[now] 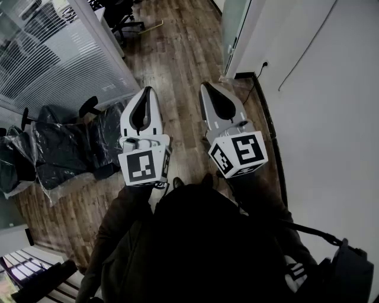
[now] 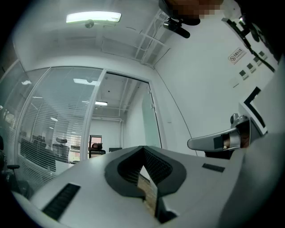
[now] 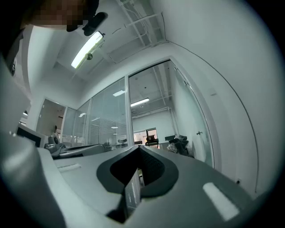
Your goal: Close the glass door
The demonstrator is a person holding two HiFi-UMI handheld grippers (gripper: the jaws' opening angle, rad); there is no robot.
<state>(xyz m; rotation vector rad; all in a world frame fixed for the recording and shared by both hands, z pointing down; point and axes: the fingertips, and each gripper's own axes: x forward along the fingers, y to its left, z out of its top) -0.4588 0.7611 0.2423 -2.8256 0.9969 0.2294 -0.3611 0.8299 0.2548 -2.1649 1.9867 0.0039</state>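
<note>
White wall [image 1: 331,118] runs down your right side, with a dark baseboard [image 1: 270,130] at its foot. The wood floor [image 1: 172,53] gives you an open lane straight ahead. The glass partition [image 1: 53,53] with blinds closes off your left. The glass door [image 1: 234,26] is ahead and to the right. It stands open, its leaf close to the wall. Plastic-wrapped chairs [image 1: 65,148] crowd the floor at your left, just beside the partition, and an office chair [image 1: 127,18] sits farther up that side. Your left gripper [image 1: 147,90] and right gripper [image 1: 205,86] are side by side, apart, over bare floor. Each has its jaw tips together and holds nothing. A wall socket [image 1: 265,63] is low on the wall.
</note>
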